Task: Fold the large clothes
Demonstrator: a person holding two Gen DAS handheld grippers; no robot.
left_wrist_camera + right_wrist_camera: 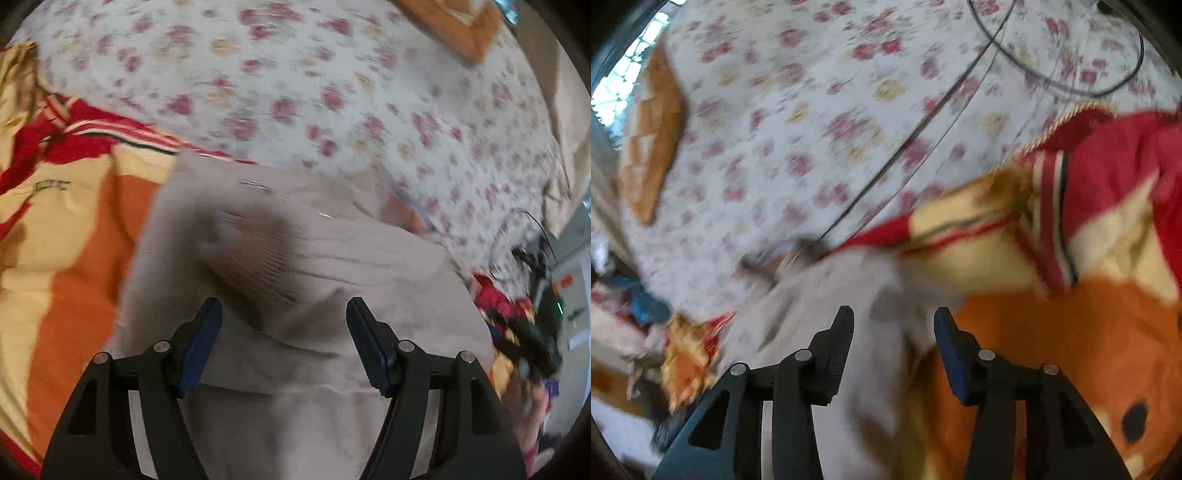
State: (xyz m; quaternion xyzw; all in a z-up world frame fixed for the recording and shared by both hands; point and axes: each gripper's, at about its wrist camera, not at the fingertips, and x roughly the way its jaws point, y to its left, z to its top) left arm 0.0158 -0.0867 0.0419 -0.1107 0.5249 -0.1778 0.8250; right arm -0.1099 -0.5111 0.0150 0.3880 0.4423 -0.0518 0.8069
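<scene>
A large beige garment (314, 258) lies rumpled on the bed, with a ribbed part and a dark shadow on its middle. My left gripper (283, 302) hovers over it, jaws wide apart, and nothing sits between the blue pads (201, 343). In the right wrist view the same pale garment (827, 295) runs in a blurred fold under and between the fingers of my right gripper (894, 312). Its jaws stand apart and the pads do not press the cloth.
An orange, yellow and red blanket (74, 221) (1071, 332) lies beside the garment on a floral bedsheet (295, 92) (775, 129). An orange pillow (461, 26) (653, 147) rests at the far side. A black cable (923, 125) crosses the sheet. Clutter (517, 314) sits past the bed edge.
</scene>
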